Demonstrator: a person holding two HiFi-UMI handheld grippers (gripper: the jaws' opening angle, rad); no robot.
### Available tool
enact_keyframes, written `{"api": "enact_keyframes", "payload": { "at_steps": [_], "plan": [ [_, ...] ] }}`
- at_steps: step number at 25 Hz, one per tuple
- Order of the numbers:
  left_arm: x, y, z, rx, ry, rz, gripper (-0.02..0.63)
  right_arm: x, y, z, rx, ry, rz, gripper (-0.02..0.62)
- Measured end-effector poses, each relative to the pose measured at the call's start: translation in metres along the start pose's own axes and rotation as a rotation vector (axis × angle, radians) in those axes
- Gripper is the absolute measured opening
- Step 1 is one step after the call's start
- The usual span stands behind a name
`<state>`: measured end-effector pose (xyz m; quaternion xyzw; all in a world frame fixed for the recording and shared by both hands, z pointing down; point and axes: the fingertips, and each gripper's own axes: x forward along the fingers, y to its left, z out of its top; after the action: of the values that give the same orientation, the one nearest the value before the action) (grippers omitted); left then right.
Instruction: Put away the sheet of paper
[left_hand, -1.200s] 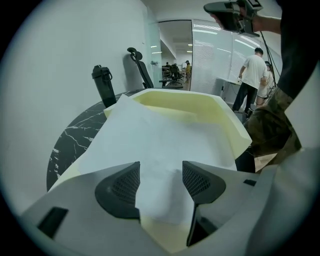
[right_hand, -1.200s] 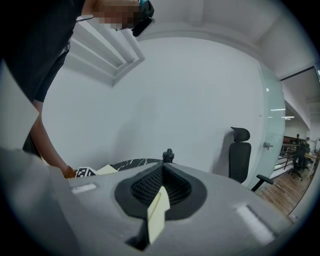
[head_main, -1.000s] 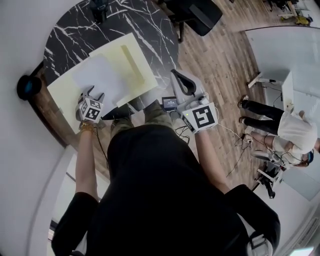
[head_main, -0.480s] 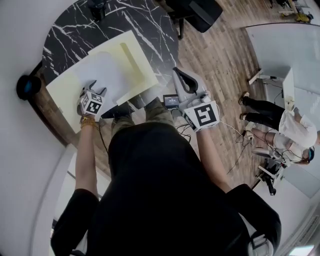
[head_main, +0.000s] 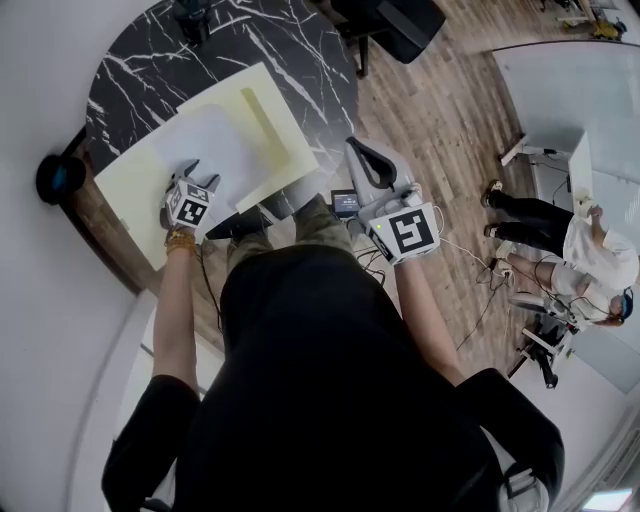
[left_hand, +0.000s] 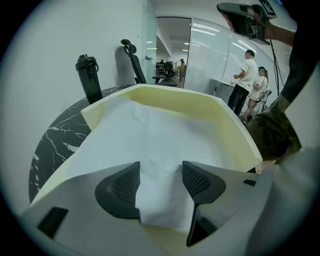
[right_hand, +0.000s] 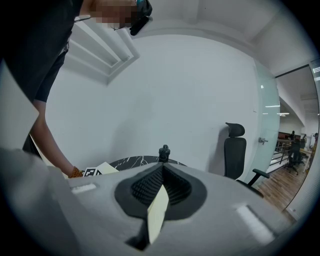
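A white sheet of paper (head_main: 205, 140) (left_hand: 155, 130) lies inside an open pale yellow folder (head_main: 265, 110) (left_hand: 200, 100) on the black marble table (head_main: 160, 60). My left gripper (head_main: 203, 173) (left_hand: 161, 168) is open low over the sheet's near corner, one jaw on each side of it. My right gripper (head_main: 355, 150) (right_hand: 162, 175) is off the table's right edge, shut on a thin pale yellow edge that looks like the folder's cover. How that edge joins the folder is hidden in the head view.
A black bottle (left_hand: 89, 77) (head_main: 190, 15) stands at the table's far side. An office chair (head_main: 395, 25) (right_hand: 235, 155) is on the wooden floor beyond. Two people (head_main: 570, 250) (left_hand: 247, 80) stand by white desks to the right. A white wall runs along the left.
My left gripper has crept a little forward and right over the sheet's near corner. The right gripper has barely moved.
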<state>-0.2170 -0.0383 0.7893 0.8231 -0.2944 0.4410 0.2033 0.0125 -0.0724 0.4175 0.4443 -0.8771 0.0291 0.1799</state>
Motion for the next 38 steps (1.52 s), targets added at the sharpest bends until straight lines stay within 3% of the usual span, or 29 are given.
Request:
{"api": "enact_keyframes", "payload": {
  "at_steps": [16,38],
  "plan": [
    [0.024,-0.011,0.032,0.069,0.002,-0.045,0.279,-0.009,-0.011,-0.006,0.007,0.004,-0.049,-0.002],
    [0.044,-0.016,0.060,0.070,-0.007,-0.073,0.278,-0.027,-0.031,-0.016,0.026,0.028,-0.113,-0.002]
  ]
}}
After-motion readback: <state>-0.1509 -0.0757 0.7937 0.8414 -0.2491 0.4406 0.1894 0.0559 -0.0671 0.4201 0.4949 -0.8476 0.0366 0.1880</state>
